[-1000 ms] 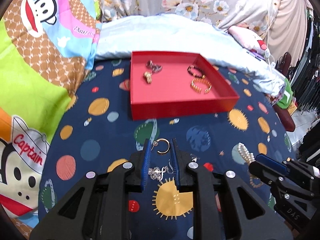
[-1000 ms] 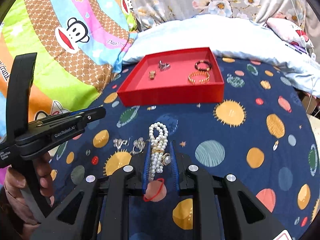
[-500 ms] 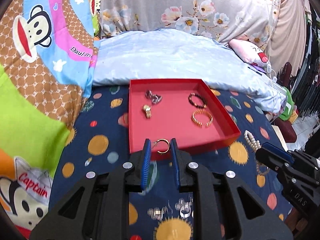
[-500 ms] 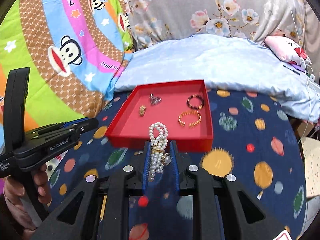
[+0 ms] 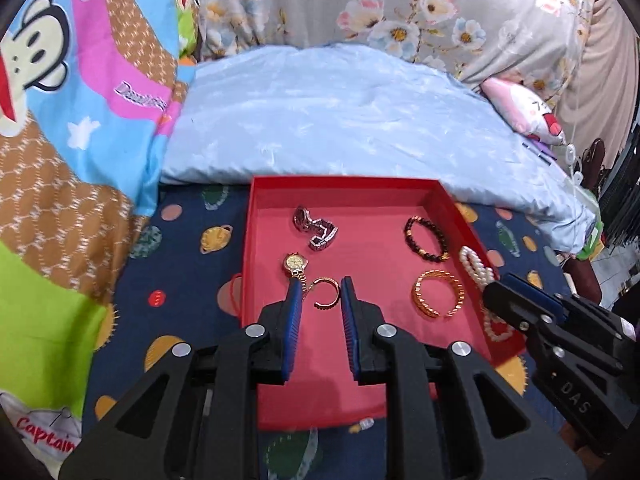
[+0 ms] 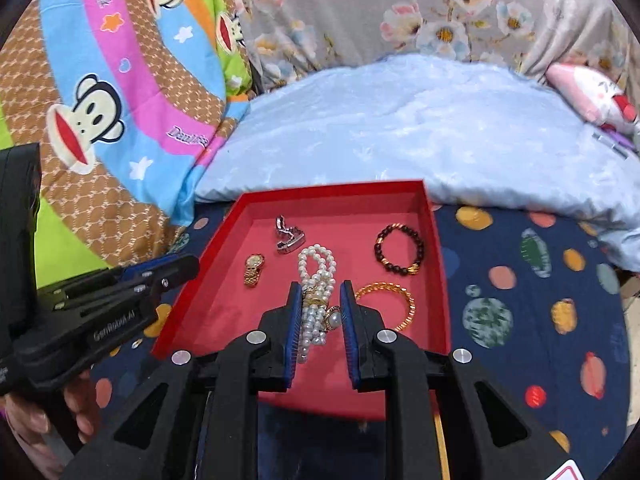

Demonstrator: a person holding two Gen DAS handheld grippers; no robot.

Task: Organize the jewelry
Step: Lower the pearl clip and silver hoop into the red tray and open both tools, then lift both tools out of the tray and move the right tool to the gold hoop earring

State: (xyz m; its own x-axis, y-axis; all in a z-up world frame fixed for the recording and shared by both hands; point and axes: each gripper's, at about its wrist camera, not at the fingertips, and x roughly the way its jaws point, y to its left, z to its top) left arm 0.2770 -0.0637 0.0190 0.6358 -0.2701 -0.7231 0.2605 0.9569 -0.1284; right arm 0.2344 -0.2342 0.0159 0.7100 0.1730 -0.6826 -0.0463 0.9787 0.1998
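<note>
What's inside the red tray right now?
Lying in the red tray: silver watch, gold watch, dark bead bracelet, gold bangle. The tongs cover part of the near floor.

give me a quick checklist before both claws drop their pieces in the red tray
1. Left claw grips the gold open ring: ok.
2. Right claw grips the pearl bracelet: ok.
3. Both claws over the red tray: ok.
4. Bare tray floor under the ring: ok, though the gold watch lies close on its left.
5. Bare floor under the pearls: cannot tell, the gold bangle sits close on the right.
6. Height above the tray floor: cannot tell.
</note>
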